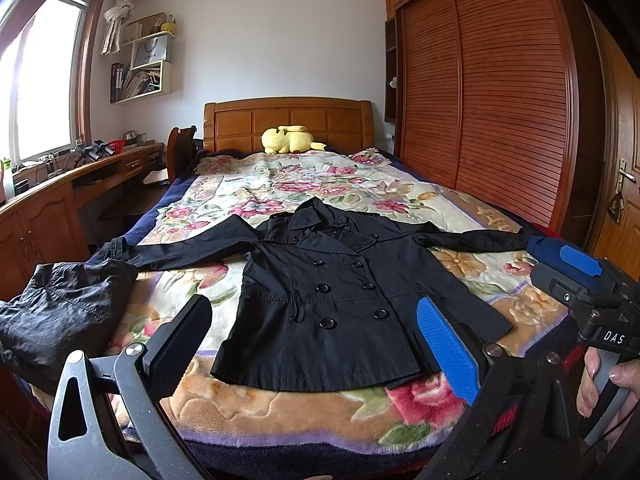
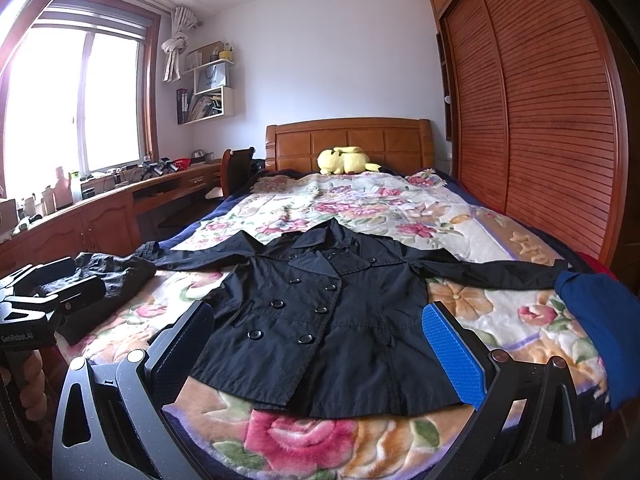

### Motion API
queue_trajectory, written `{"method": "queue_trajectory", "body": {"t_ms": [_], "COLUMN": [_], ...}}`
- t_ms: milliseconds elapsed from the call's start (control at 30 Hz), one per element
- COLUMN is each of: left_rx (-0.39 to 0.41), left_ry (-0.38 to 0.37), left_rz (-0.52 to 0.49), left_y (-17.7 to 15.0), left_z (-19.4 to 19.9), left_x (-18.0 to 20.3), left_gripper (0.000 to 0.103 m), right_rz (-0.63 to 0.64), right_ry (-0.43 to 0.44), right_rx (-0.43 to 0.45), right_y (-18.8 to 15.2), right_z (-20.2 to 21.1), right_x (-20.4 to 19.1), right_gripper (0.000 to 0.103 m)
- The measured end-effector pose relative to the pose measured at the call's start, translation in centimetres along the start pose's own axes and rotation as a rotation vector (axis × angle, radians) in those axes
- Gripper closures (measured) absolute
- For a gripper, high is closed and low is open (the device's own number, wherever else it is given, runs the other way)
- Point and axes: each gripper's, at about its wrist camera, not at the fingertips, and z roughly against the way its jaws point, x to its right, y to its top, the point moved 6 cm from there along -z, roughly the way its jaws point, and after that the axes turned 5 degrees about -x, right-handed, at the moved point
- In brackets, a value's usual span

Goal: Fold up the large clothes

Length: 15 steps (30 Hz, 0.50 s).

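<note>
Lengthwise, black coat [image 1: 340, 300] flat, collar toward headboard [image 1: 288, 120]

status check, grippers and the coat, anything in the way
Left gripper open, right gripper open, both empty. Black coat flat on the bed, buttoned, sleeves spread, unfolded. Crumpled black garment by left sleeve, blue garment at right cuff.
</note>
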Motion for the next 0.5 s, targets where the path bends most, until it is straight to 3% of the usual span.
{"method": "queue_trajectory", "body": {"t_ms": [500], "left_rx": [-0.018], "left_ry": [0.017], "left_rz": [0.000], "left_y": [-0.3], "left_z": [-0.9], "left_x": [-0.8], "left_gripper": [0.000], "right_rz": [0.007], "right_ry": [0.009], "right_rx": [-0.022], "right_y": [-0.3], "right_z": [-1.2], "right_x": [-0.2], "right_gripper": [0.000]}}
